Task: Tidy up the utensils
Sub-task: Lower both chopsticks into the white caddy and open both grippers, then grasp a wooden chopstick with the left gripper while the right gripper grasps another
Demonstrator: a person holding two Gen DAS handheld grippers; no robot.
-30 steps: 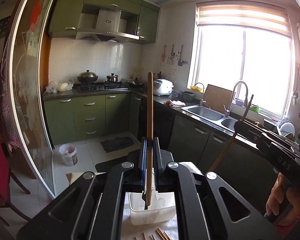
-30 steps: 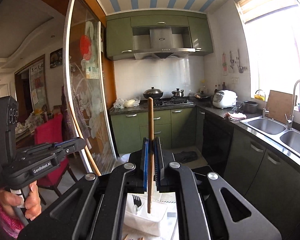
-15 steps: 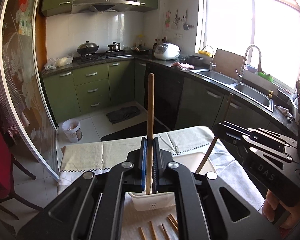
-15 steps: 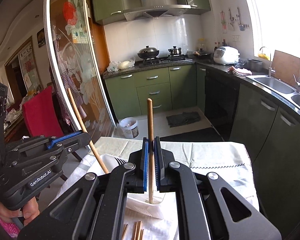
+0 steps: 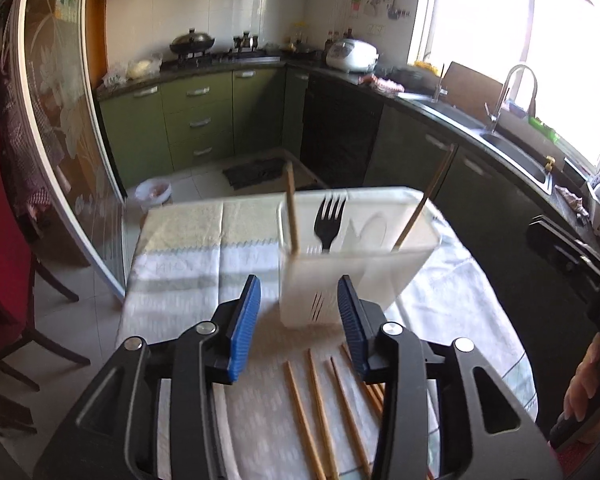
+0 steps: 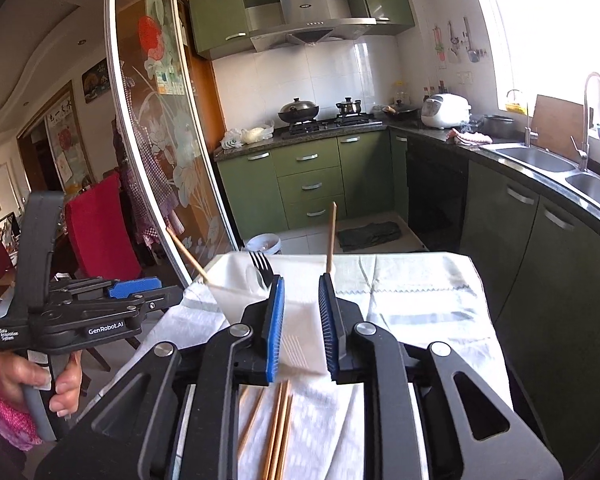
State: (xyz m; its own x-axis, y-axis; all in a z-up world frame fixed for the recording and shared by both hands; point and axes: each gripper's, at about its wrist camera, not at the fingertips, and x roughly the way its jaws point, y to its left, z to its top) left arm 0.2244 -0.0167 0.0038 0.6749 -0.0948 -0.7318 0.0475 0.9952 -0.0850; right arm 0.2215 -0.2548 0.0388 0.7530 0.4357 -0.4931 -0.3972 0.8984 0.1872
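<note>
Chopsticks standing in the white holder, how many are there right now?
2. One chopstick stands at the left end of the holder, left of the fork; the other leans at the right end.

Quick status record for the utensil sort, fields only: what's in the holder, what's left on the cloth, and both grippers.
holder: white plastic utensil holder standing on the cloth-covered table
in holder: black fork, two wooden chopsticks, one upright, one leaning
on cloth: several loose chopsticks lying in front of the holder
left gripper: jaws opening, nothing between the pads
right gripper: jaws opening, nothing gripped
remaining: loose chopsticks not yet in holder
</note>
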